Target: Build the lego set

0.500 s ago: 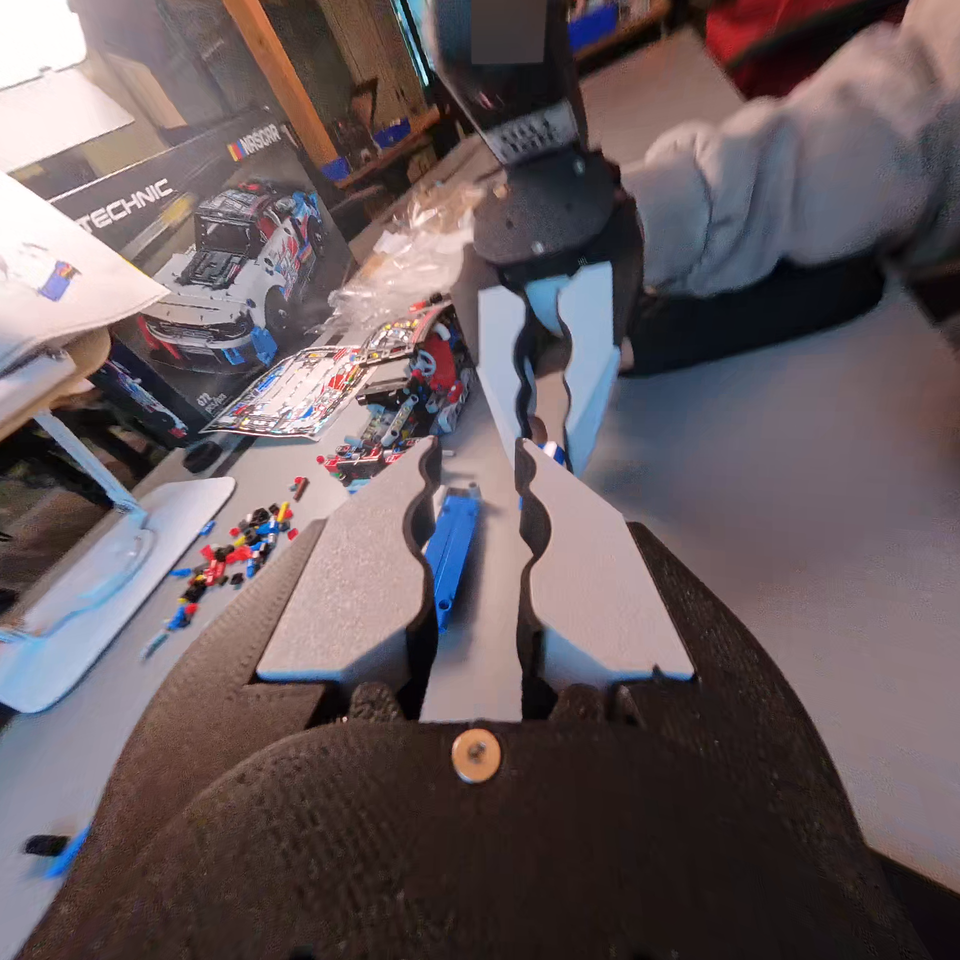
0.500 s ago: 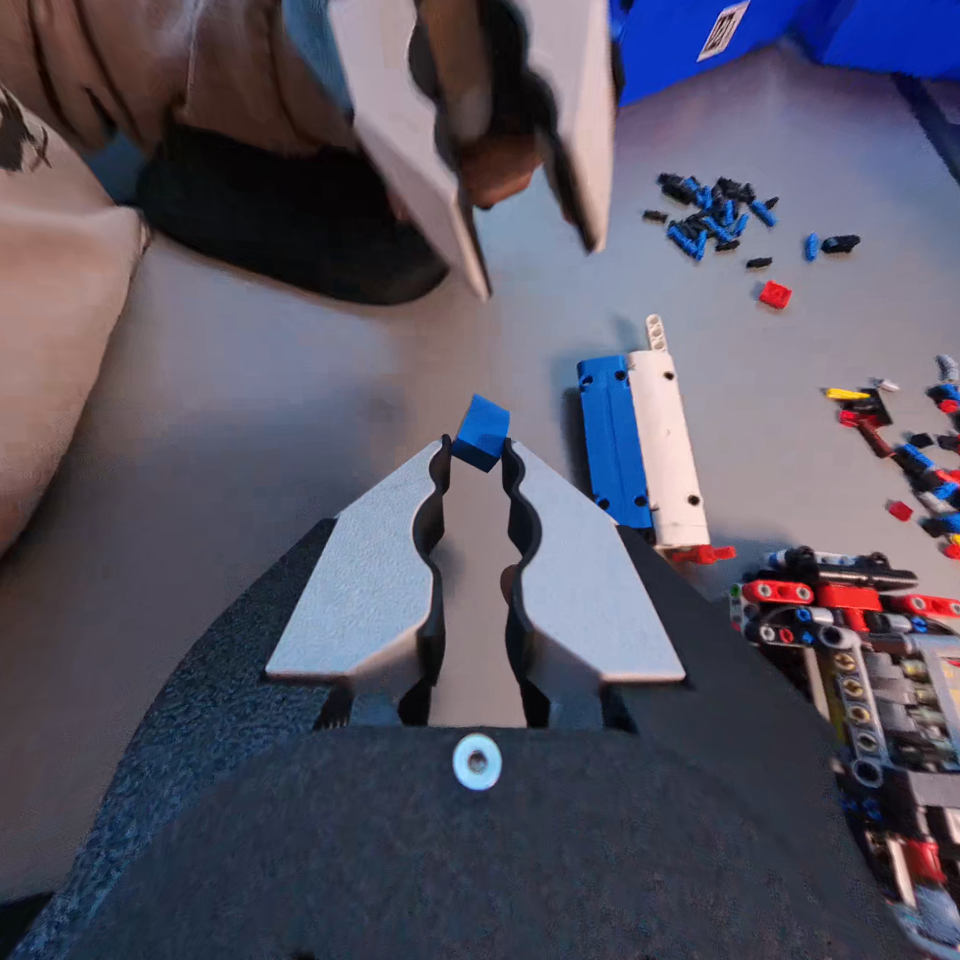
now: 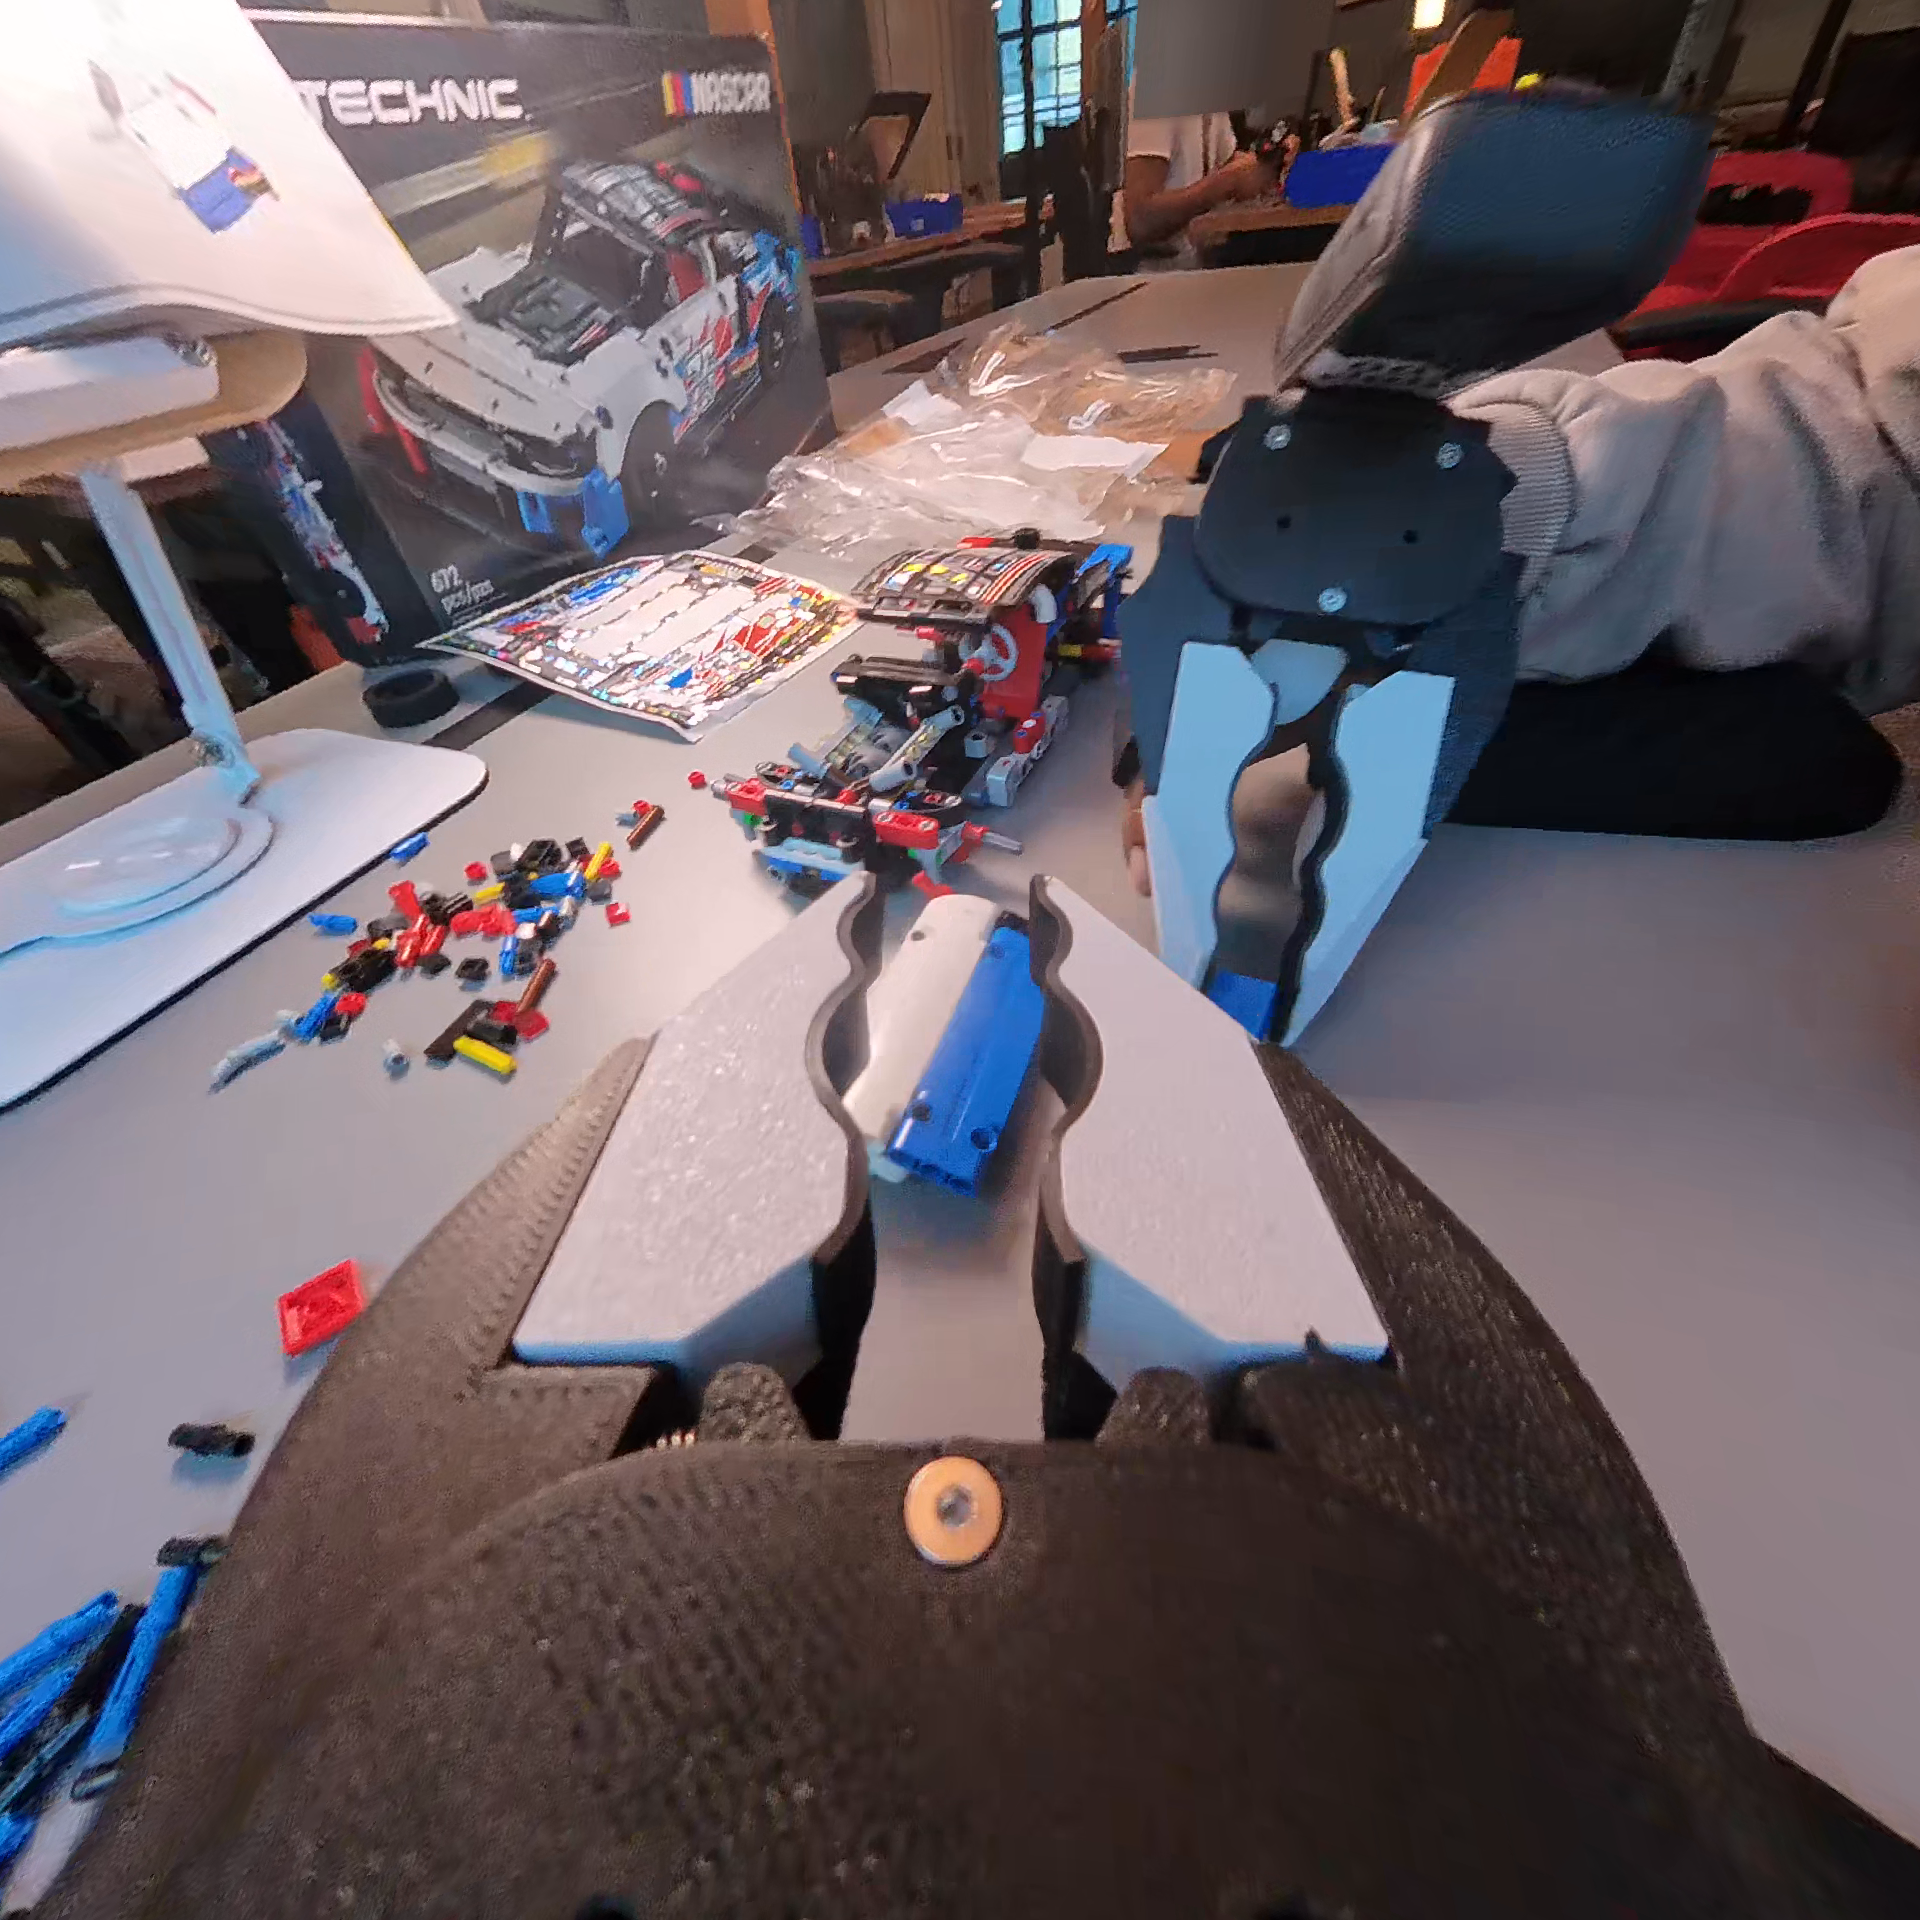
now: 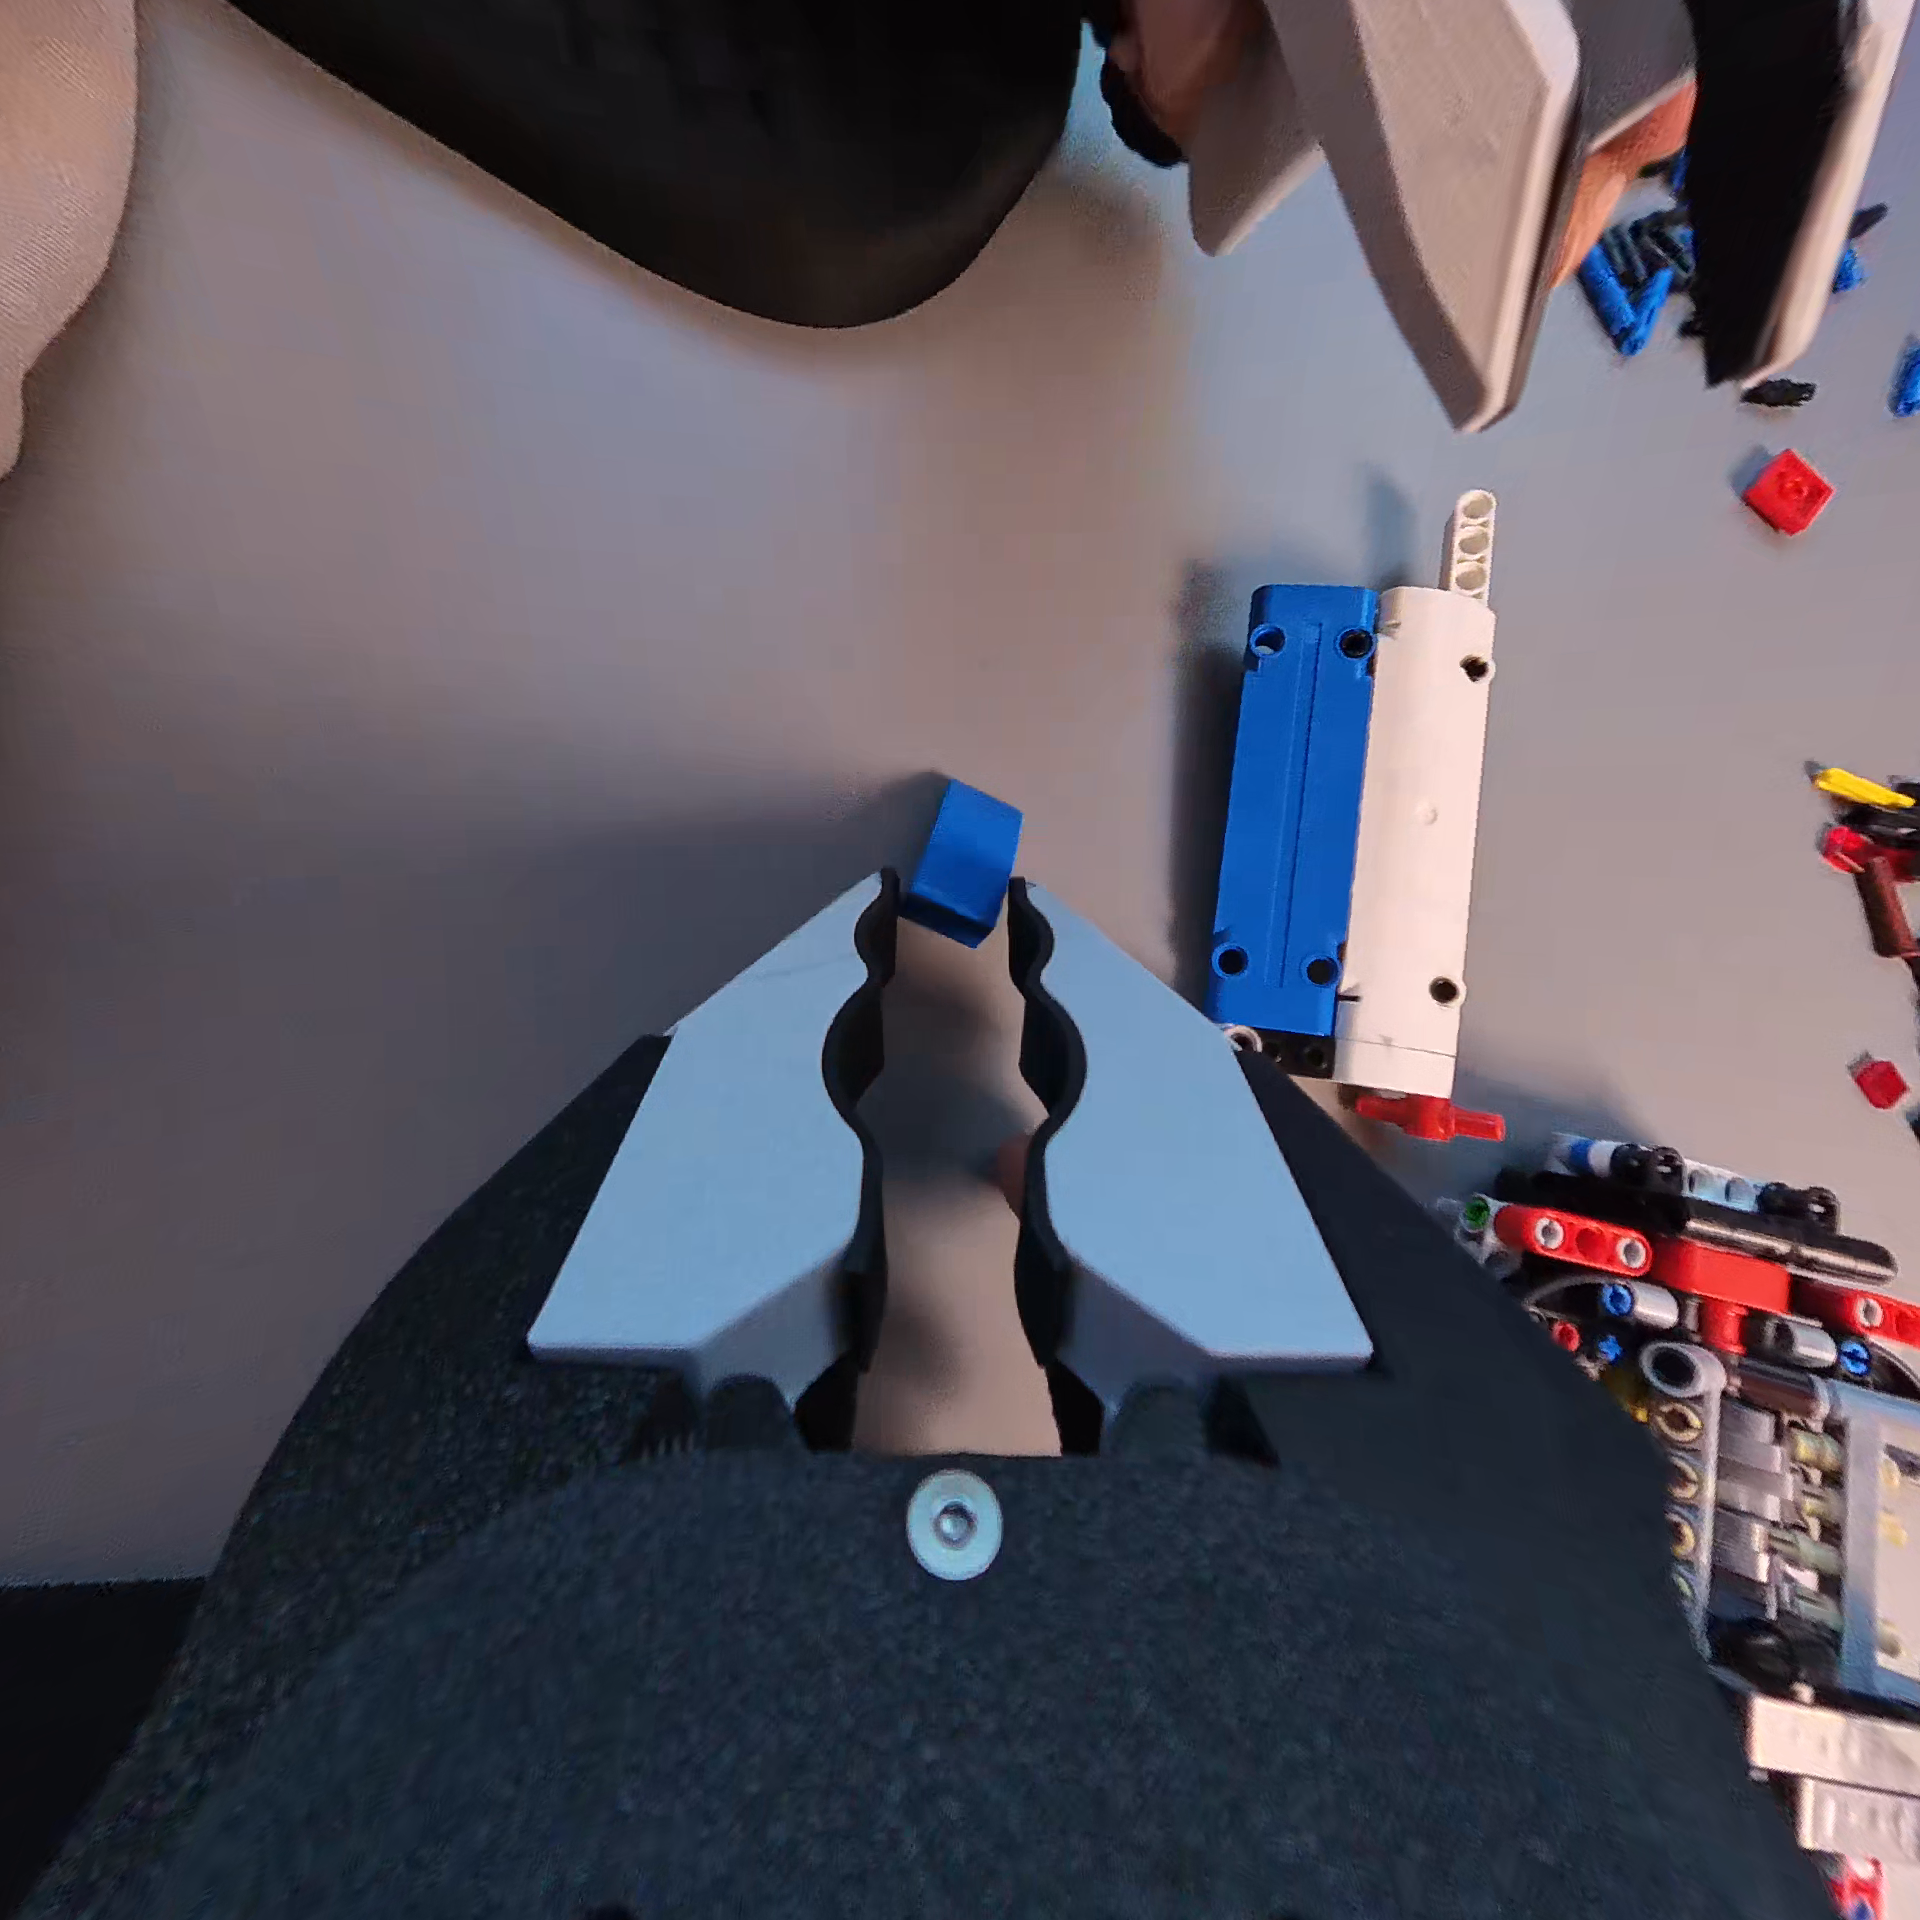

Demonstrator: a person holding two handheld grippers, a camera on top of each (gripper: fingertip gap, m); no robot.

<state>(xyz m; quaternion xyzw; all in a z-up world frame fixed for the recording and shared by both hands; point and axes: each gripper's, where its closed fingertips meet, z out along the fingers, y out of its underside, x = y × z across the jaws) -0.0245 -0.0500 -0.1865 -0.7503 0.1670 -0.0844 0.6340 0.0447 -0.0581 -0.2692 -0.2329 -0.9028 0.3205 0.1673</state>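
The right gripper (image 4: 948, 891) pinches a small blue brick (image 4: 961, 875) at its fingertips. The blue-and-white panel assembly (image 4: 1351, 821) lies on the surface just to its right, long axis parallel to the fingers; the left gripper (image 3: 948, 904), fingers narrowly apart and empty, straddles it.

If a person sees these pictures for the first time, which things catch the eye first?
First, the small blue brick pinched at the tips of the right gripper. Next, the blue and white panel piece lying flat on the grey table, framed by the open left gripper. Behind it sits the half-built car.
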